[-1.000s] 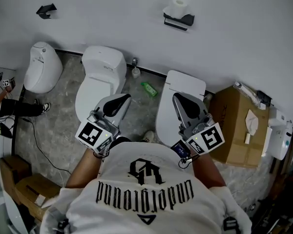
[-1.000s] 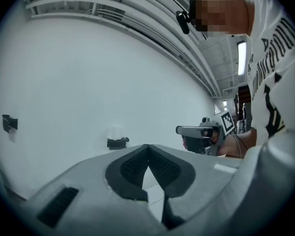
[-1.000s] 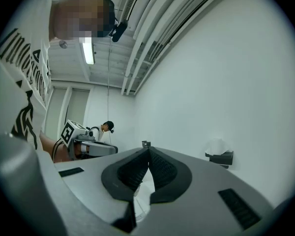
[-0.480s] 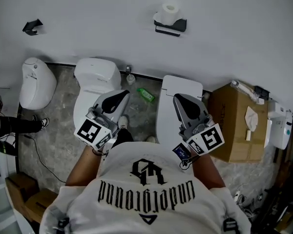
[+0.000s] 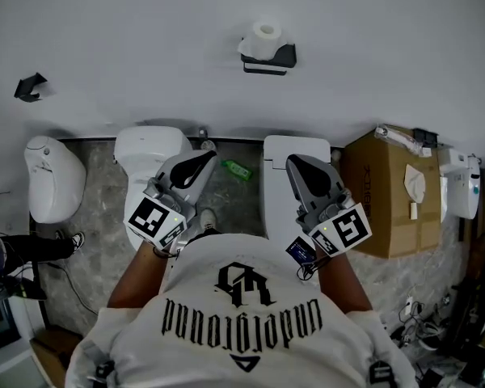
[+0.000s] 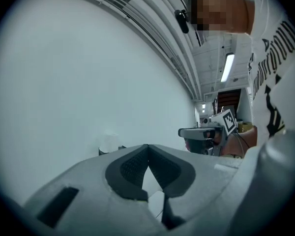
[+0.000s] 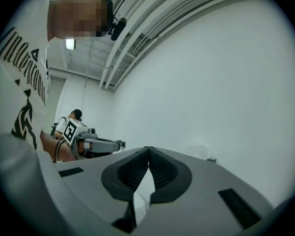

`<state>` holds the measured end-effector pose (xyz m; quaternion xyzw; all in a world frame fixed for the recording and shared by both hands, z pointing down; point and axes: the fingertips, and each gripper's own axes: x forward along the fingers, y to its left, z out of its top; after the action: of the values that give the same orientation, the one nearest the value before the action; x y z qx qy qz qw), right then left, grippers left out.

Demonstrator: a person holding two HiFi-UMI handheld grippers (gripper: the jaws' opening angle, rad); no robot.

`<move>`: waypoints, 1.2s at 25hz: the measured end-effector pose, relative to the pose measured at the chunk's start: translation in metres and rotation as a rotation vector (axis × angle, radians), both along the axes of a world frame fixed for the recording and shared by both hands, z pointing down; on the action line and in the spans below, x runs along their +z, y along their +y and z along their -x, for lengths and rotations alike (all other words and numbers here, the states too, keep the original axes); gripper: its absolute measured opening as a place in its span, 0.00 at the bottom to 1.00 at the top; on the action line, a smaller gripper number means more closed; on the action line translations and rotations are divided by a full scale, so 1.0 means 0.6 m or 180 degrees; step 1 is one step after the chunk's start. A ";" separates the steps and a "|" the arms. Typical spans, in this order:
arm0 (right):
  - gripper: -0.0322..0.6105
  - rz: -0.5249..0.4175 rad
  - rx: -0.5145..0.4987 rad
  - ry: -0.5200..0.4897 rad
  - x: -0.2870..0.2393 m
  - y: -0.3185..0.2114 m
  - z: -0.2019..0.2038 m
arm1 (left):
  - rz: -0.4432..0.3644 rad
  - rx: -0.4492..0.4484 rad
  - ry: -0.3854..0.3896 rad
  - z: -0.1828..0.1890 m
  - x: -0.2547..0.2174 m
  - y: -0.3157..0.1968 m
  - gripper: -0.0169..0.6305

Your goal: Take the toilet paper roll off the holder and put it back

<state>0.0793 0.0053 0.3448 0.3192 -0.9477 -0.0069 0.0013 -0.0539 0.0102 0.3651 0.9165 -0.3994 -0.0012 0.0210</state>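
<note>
The toilet paper roll [image 5: 266, 32] on its holder [image 5: 268, 55] looks light and soft (easily crushed): pinch its sides gently. The left gripper [image 5: 200, 162] and right gripper [image 5: 297, 163] both have their fingers pressed together, empty.

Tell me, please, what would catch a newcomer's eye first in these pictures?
The white toilet paper roll sits on its dark holder high on the bare wall, straight ahead. Nearer, the left gripper and right gripper are held side by side, jaws shut on nothing, above the left toilet and the right toilet on the floor. A cardboard box stands at the right.
</note>
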 end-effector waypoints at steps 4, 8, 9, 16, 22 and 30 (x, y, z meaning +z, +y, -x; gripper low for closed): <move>0.07 -0.0013 0.0156 -0.0005 -0.004 -0.024 0.031 | -0.0012 0.0143 0.0007 0.032 -0.003 -0.035 0.05; 0.07 -0.0033 0.0310 0.0001 -0.004 -0.040 0.067 | -0.0016 0.0317 0.0030 0.064 -0.003 -0.052 0.05; 0.07 -0.0040 0.0343 0.0002 -0.005 -0.043 0.078 | -0.0010 0.0353 0.0050 0.074 -0.003 -0.056 0.05; 0.07 -0.0086 0.0494 0.0019 -0.005 -0.057 0.143 | -0.0046 0.0560 0.0046 0.132 -0.005 -0.071 0.05; 0.07 -0.0065 0.0483 0.0031 -0.008 -0.071 0.187 | -0.0020 0.0647 0.0111 0.159 -0.006 -0.079 0.05; 0.07 -0.0035 0.0495 -0.0014 -0.006 -0.104 0.203 | -0.0023 0.0626 0.0090 0.174 -0.007 -0.106 0.05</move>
<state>-0.0423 -0.0570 0.3410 0.3919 -0.9199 -0.0113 -0.0020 -0.1586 -0.0531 0.3608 0.9513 -0.3072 -0.0134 0.0234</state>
